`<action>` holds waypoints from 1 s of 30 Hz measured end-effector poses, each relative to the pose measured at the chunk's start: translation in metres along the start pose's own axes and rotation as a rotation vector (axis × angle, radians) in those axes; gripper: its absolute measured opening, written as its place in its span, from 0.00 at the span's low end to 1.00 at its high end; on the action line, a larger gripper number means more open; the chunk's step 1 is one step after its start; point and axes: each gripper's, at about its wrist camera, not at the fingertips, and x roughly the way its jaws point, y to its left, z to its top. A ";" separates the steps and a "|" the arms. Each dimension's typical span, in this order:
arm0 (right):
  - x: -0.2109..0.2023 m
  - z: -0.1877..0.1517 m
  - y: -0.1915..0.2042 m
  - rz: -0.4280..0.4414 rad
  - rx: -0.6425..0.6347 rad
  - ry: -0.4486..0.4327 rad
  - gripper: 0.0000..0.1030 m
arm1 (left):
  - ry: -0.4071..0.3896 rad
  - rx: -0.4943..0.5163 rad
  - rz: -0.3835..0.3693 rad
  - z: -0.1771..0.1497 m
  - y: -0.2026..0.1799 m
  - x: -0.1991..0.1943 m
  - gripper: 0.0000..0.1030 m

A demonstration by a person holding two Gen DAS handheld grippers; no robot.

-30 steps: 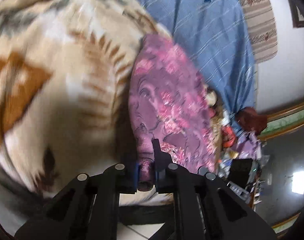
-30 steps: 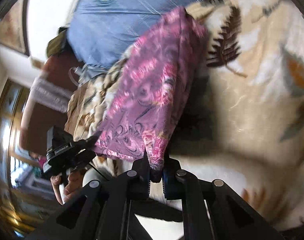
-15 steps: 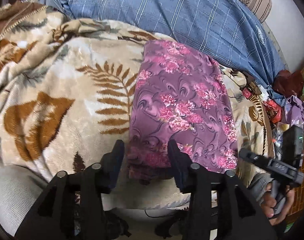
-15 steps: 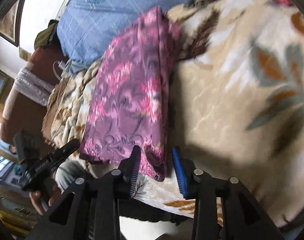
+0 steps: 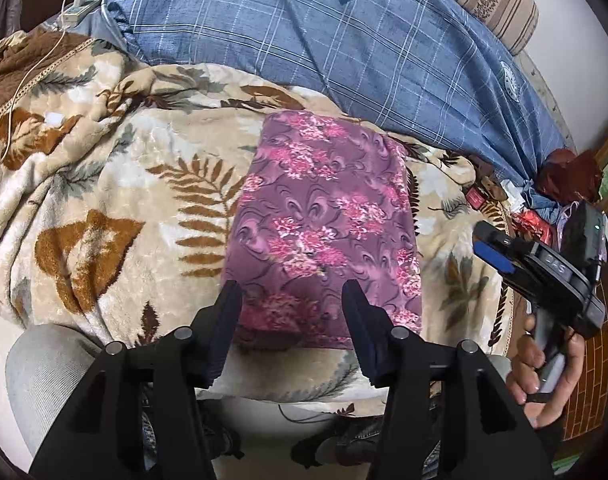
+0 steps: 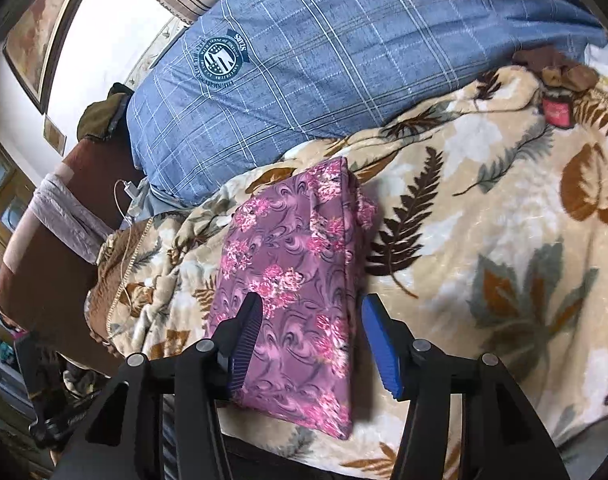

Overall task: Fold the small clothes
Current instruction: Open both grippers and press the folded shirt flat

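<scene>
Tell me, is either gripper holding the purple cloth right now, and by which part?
Neither. The left gripper and right gripper are both open, jaws spread above the near edge of the folded cloth, which lies free on the blanket.

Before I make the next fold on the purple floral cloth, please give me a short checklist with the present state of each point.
1. Left claw open, holding nothing: ok.
2. Right claw open, holding nothing: ok.
3. Purple floral cloth lies folded in a long rectangle on the leaf-print blanket: ok.
4. Edges of the layers line up: not ok at the far right corner, where a lower layer sticks out.
5. Near edge within reach of both claws: ok.
6. Charger cable away from the cloth: ok.
</scene>
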 end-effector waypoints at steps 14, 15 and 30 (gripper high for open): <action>0.014 0.013 -0.002 -0.016 0.044 0.039 0.53 | 0.000 -0.054 -0.042 0.018 -0.006 -0.008 0.49; 0.015 0.013 -0.001 -0.018 0.044 0.043 0.53 | 0.001 -0.055 -0.042 0.018 -0.005 -0.007 0.49; 0.043 0.020 -0.007 -0.087 0.041 0.108 0.53 | 0.061 -0.080 -0.051 0.029 0.008 0.025 0.50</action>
